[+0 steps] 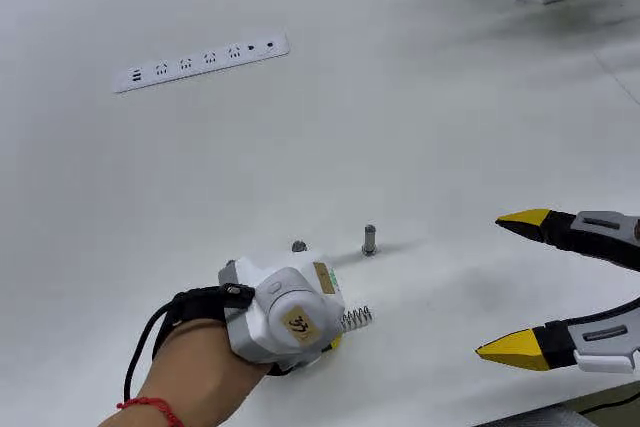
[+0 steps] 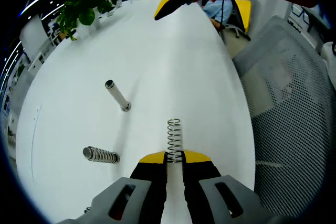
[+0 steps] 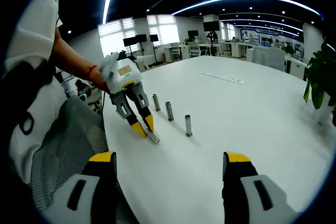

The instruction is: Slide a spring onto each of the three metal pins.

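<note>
Left gripper [image 2: 174, 157]: fingers pinched on one end of the loose spring [image 2: 174, 139], which juts ahead over the white surface [image 2: 173, 51].
Right gripper [image 3: 169, 157]: fingers spread wide and empty, well apart from the pins.
Bare pin [image 2: 116, 95]: upright beside two sprung pins [image 3: 169, 110].
Risk: gripped only at its end, the spring may bend, miss the pin head or pop free.
Hidden: in the head view the gripper body covers the grip and most of the sprung pins.
</note>
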`<control>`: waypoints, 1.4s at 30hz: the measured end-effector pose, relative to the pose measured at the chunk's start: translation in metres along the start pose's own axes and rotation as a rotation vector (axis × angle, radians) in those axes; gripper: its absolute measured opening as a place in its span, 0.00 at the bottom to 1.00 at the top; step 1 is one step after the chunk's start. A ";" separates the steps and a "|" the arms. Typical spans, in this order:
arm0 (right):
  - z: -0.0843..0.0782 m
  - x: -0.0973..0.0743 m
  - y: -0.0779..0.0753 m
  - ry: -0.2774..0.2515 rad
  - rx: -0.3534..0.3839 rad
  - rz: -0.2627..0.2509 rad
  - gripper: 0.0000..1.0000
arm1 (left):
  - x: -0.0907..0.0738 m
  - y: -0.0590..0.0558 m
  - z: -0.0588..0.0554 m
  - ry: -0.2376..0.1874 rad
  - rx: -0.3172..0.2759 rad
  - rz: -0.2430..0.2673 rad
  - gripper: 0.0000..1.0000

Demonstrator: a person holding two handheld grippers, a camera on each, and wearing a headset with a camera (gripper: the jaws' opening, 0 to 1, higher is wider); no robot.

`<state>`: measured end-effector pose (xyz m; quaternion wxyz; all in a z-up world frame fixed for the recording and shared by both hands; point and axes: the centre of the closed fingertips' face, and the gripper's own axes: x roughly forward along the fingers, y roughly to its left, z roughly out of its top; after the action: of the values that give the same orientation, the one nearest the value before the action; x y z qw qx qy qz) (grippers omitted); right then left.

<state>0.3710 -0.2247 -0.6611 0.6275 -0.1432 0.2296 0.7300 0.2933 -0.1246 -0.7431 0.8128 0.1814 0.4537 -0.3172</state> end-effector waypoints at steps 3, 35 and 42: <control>0.005 0.001 0.005 -0.003 -0.001 0.006 0.83 | -0.008 -0.001 0.005 -0.038 -0.019 0.007 0.10; 0.175 0.024 0.045 -0.444 0.398 0.035 0.39 | -0.166 0.018 0.116 -0.756 -0.339 0.153 0.10; 0.188 0.028 0.054 -0.466 0.437 0.067 0.26 | -0.176 0.018 0.120 -0.799 -0.343 0.154 0.10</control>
<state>0.3284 -0.1098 -0.5066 0.6547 0.1738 0.2354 0.6969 0.3125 -0.1198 -0.5304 0.9640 -0.0600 0.1350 -0.2210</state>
